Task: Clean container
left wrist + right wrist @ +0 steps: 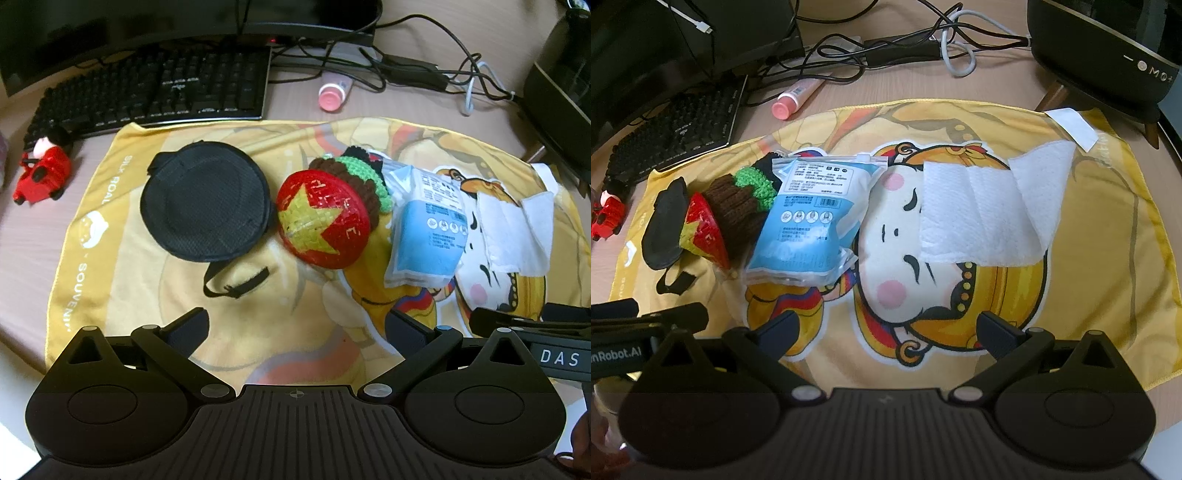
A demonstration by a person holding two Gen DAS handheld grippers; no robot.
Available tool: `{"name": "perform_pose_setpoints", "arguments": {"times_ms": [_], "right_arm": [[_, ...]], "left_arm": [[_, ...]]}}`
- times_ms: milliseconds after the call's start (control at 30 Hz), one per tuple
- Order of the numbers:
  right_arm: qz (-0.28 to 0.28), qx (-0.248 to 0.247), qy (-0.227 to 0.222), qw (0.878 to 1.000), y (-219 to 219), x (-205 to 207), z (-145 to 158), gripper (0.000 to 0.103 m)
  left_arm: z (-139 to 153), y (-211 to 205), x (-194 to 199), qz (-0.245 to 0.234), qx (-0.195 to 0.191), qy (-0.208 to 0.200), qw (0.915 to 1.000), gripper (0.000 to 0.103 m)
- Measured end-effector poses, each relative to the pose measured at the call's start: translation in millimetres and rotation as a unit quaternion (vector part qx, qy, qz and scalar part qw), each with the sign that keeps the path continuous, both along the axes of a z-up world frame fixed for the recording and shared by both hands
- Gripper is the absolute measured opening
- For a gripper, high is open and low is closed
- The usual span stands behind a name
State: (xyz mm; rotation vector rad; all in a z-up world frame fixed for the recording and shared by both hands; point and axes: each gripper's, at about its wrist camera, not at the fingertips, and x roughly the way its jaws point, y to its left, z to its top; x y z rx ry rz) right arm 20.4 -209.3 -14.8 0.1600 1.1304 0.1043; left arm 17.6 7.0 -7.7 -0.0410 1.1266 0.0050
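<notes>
Cloth point(1089, 258), yellow, cartoon print, spread on tabletop point(905, 85). On cloth, from its left end: black round pouch point(205, 201), red star-marked container point(323, 219) touching it, blue packet point(812, 218), white paper towel point(990, 206). Left tool point(295, 328) and right tool point(886, 332): fingers apart, empty.

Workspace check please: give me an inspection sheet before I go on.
Surface: yellow cartoon-print cloth on a light wooden desk.
Job's things: white folded paper towel; no clear container seen.
Clutter: black mesh pouch, red star-patterned cap, brown and green knitted item, blue-white sealed packet, pink tube, red toy car.
Grippers: left hand-held gripper and right hand-held gripper open, empty.
Cables: tangled black cables.
Surroundings: black keyboard.
</notes>
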Motion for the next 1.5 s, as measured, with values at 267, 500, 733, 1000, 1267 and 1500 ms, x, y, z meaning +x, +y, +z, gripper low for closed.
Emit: {"name": "perform_pose_setpoints", "arguments": {"times_ms": [267,500,733,1000,1267,1500], "right_arm": [[-0.001,0.000,0.006,1.000,-2,7,-2,0.103],[-0.001,0.002,0.011,1.000,-5,10,-4,0.103],[-0.011,0.019,-0.010,1.000,-17,15,1,0.103],[-0.039,0.002,-0.066,0.997,-56,31,2,0.103],[-0.047,-0.045,-0.140,0.988,-90,60,-25,0.103],[-0.041,-0.006,-0.132,0.990,-105,65,-48,0.103]], "left_arm": [[-2,-2,5,0.001,-0.001,0.002,1.0000,0.103],[-3,-5,8,0.001,0.002,0.005,1.0000,0.103],[1,-5,10,0.000,-0.030,-0.016,0.9994,0.103],[6,-22,21,-0.048,-0.066,-0.036,0.9959,0.103],[21,-43,34,-0.079,-0.052,-0.086,0.9918,0.103],[12,-66,31,-0.129,-0.048,-0.096,0.9857,0.103]]}}
